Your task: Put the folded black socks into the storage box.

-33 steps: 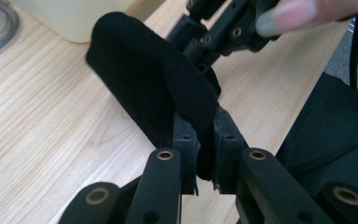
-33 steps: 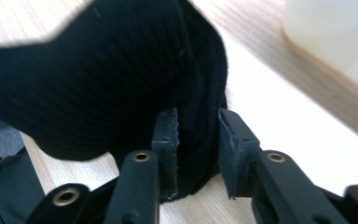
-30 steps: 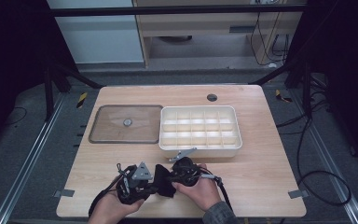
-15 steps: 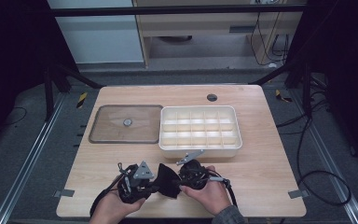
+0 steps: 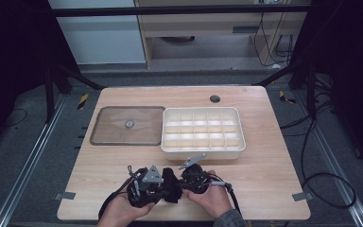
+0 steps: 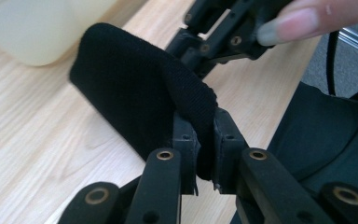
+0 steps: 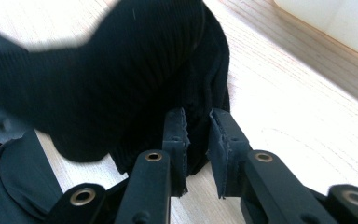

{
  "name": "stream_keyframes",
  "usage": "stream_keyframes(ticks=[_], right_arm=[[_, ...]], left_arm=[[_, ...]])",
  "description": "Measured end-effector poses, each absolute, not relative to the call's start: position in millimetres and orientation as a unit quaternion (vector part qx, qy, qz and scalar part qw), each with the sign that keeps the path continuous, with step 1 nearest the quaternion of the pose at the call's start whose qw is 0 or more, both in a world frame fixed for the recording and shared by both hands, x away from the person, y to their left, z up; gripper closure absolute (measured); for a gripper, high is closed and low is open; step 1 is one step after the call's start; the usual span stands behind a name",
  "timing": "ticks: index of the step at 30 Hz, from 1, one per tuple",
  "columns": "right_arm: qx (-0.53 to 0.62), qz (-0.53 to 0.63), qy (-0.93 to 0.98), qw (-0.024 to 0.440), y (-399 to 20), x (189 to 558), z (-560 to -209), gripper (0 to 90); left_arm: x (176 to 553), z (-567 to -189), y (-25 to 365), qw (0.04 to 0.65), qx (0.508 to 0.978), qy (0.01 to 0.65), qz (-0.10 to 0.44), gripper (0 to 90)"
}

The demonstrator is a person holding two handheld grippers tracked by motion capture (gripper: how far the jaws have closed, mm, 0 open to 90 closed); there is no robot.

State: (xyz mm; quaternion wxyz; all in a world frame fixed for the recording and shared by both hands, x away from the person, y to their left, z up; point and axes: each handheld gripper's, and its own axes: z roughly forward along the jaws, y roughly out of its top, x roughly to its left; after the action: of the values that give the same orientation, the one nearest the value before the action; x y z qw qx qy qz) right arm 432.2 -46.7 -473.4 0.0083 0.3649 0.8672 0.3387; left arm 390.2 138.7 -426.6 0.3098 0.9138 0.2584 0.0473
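A black ribbed cloth (image 5: 171, 179) hangs between my two grippers just above the table's front edge. My left gripper (image 5: 162, 185) is shut on one folded edge of it; in the left gripper view the cloth (image 6: 130, 88) bulges out from between its pads, with my left gripper (image 6: 205, 121) clamped tight. My right gripper (image 5: 180, 182) faces it from the right. In the right gripper view a fold of the cloth (image 7: 121, 70) runs between the jaws of my right gripper (image 7: 196, 116), which have just been closing and now pinch it.
A white compartment box (image 5: 202, 131) stands at mid-table just beyond the hands, its wall close by (image 6: 42, 28) (image 7: 335, 23). A clear lid with a small knob (image 5: 127, 125) lies to its left. A round hole (image 5: 214, 99) sits near the table's far edge.
The right hand has shifted slightly beside the cloth. The left hand and the cloth stay where they were at the front edge.
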Motion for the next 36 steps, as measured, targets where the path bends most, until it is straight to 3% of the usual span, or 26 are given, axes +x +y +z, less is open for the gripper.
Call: stream_keyframes(ticks=[2,3,4,7,12,36], right_arm=[[0.368,0.340,0.865,0.010,-47.9,432.3,-473.2,74.0],[0.316,0.327,0.888,0.071,-53.9,437.5,-478.8,72.3],[0.369,0.343,0.864,0.010,-50.7,431.8,-471.5,70.7],[0.375,0.345,0.860,0.019,-57.5,430.2,-467.9,64.0],[0.386,0.348,0.854,0.025,-73.4,428.3,-462.1,60.8],[0.414,0.347,0.841,0.037,-102.8,431.3,-461.5,58.6]], left_arm=[[390.0,-430.5,133.6,0.307,0.916,0.255,0.043,82.0],[390.1,-432.5,131.5,0.305,0.917,0.255,0.041,82.0],[390.1,-434.3,129.6,0.302,0.918,0.254,0.039,82.0],[390.0,-438.3,125.7,0.298,0.920,0.252,0.037,82.0],[390.6,-441.5,123.1,0.296,0.920,0.254,0.033,81.9],[401.4,-454.6,112.9,0.303,0.916,0.264,-0.002,81.5]])
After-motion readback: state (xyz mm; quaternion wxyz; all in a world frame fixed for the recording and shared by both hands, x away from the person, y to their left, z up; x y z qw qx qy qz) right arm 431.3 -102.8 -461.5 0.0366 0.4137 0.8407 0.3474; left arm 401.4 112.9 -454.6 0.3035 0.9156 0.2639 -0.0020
